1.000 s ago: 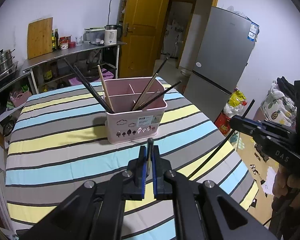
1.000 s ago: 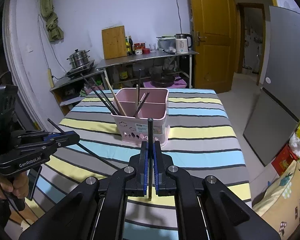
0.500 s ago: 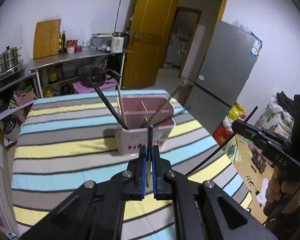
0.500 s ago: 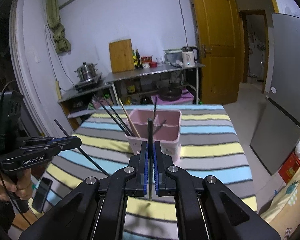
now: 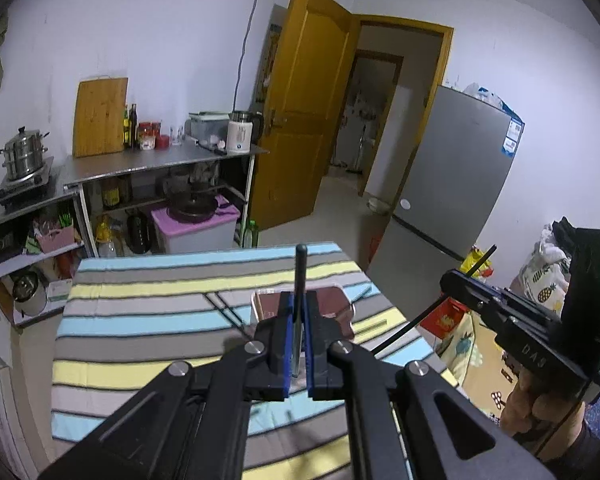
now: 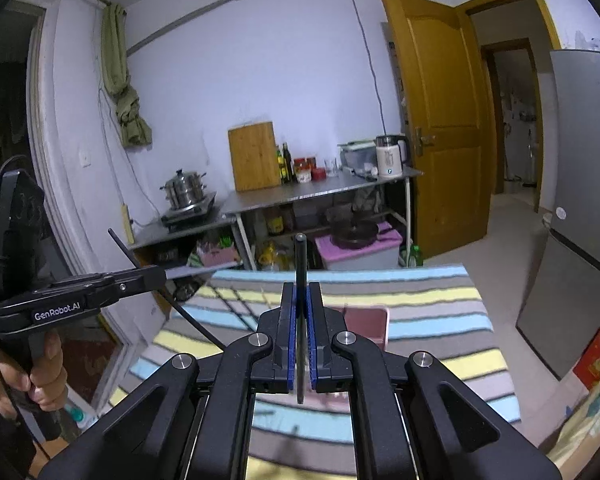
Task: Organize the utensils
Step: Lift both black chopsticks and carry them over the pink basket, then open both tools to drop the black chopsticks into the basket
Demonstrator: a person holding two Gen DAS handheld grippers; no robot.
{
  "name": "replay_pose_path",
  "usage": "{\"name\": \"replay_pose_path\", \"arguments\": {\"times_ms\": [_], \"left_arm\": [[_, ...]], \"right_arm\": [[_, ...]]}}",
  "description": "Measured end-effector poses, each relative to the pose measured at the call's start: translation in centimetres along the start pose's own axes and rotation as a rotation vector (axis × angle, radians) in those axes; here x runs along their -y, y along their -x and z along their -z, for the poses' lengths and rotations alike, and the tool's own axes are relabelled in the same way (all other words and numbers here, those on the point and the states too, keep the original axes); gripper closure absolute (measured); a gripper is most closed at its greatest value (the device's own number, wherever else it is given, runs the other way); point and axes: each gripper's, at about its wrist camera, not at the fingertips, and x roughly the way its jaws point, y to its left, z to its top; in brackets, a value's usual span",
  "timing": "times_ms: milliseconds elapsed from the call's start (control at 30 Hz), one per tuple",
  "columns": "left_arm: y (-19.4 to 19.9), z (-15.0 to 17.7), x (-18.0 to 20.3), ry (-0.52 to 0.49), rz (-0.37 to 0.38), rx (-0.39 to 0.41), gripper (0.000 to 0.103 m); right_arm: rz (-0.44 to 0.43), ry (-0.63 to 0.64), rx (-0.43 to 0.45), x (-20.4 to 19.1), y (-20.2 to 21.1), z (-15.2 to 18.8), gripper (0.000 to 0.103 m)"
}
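Both grippers, left gripper (image 5: 296,320) and right gripper (image 6: 300,320), each clamped on a thin black chopstick (image 5: 300,276), have risen above the pink plastic utensil holder (image 6: 370,326)

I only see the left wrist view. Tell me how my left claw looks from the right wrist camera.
Observer: Side-on, the left claw is shut on the left chopstick, which slants through it and sticks out above and below.
Operator: Now report the right claw.
Observer: The right claw is shut on the right chopstick, upright between the pads.
Operator: Find the pink holder.
Observer: The pink holder peeks out just right of that claw; its contents are too blurred to tell.
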Motion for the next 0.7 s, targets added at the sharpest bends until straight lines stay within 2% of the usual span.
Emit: {"name": "replay_pose_path", "arguments": {"times_ms": [367,700], "left_arm": [[-4.0,-1.4,-0.9,0.001,0.007,-0.010,0.098],[-8.5,0.7,-2.0,0.024,0.007,-0.071,0.098]], "right_arm": [[0.022,-0.016,0.035,0.9,-3.9,-1.6,0.099],[0.035,-0.023,-0.032,1.8,-8.0,0.9,0.099]]}}
